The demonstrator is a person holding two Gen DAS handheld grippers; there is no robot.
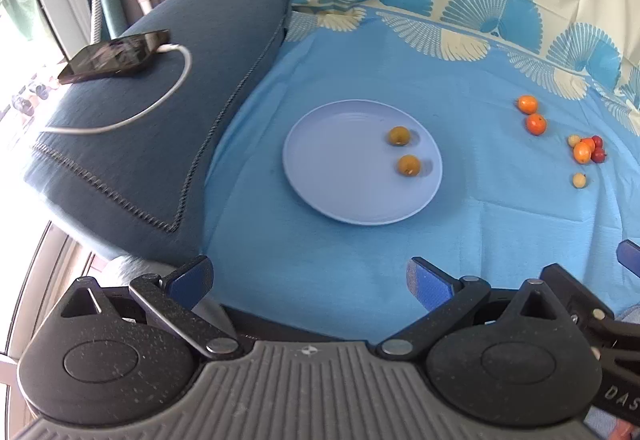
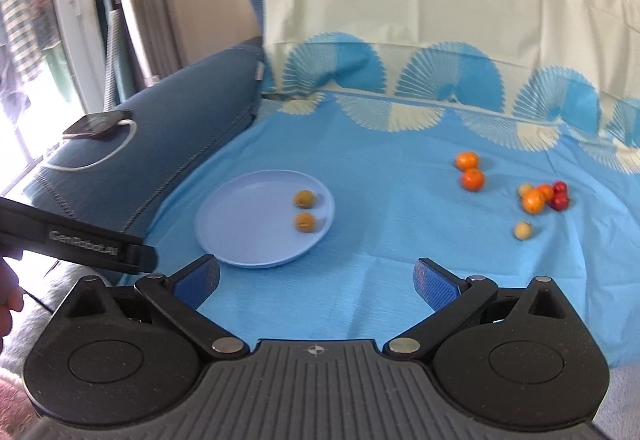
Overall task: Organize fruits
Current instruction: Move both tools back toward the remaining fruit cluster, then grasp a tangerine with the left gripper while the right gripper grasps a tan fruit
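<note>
A pale blue plate [image 1: 340, 176] [image 2: 240, 224] lies on the blue sheet and holds two small yellow-brown fruits [image 1: 399, 135] [image 2: 304, 198]. To its right on the sheet lie two orange fruits [image 1: 528, 104] [image 2: 467, 161], a cluster of small orange, red and pale fruits [image 1: 588, 149] [image 2: 544, 196], and a lone pale fruit [image 1: 579, 180] [image 2: 522, 230]. My left gripper [image 1: 310, 280] stands open near the sheet's front, short of the plate, holding nothing. Open too is my right gripper [image 2: 316, 280], empty, with the plate ahead to its left.
A dark blue cushion [image 1: 168, 128] [image 2: 168, 136] at the left carries a phone [image 1: 114, 56] [image 2: 98, 124] on a white cable. A cream and blue pillow [image 2: 440, 20] lies at the back. The left gripper's body [image 2: 80, 240] crosses the right view's left edge.
</note>
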